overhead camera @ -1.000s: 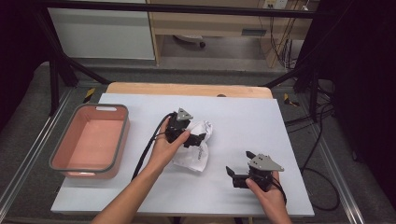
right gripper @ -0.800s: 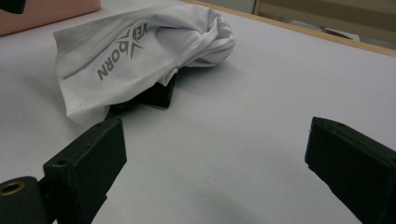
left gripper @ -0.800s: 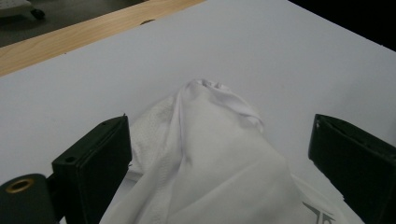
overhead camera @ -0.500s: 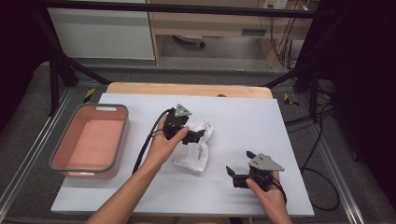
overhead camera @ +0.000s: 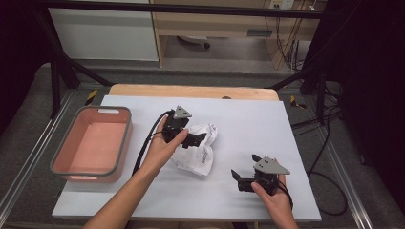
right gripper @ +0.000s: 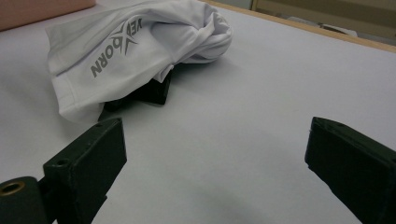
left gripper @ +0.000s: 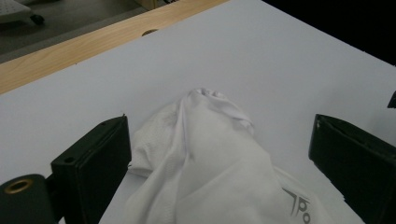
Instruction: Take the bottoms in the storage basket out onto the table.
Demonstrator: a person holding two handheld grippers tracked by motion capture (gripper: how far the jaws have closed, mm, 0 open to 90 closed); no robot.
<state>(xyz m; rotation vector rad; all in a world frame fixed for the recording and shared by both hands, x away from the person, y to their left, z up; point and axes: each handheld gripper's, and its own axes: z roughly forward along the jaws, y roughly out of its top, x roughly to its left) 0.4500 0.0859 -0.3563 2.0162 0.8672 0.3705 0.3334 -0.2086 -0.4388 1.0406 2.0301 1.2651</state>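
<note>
The left gripper (overhead camera: 197,139) has its jaws spread wide, one on each side of a bunched white garment (left gripper: 205,158), and they close on nothing; in the left gripper view the cloth rises between them as a soft ridge running away from the camera to a crumpled knot at its far end. The right gripper (overhead camera: 239,179) also stands with jaws wide apart, with only bare table surface between them (the garment lies well ahead of it, up and to the left in its own view).

The garment is thin, smooth, slightly glossy knit fabric, rumpled into a loose heap, with grey printed lettering on one fold and a stitched hem along its lower edge. In the high view its long axis runs roughly from the table's near side toward the far right, with the bunched end farther from the person. It lies near the middle of the table (overhead camera: 267,119), which is covered by a flat pale sheet with a wooden edge showing at the far side.

At the left end of the table sits a rectangular pink tub (overhead camera: 124,143) with a grey rim and rounded corners; its inside shows no contents.
</note>
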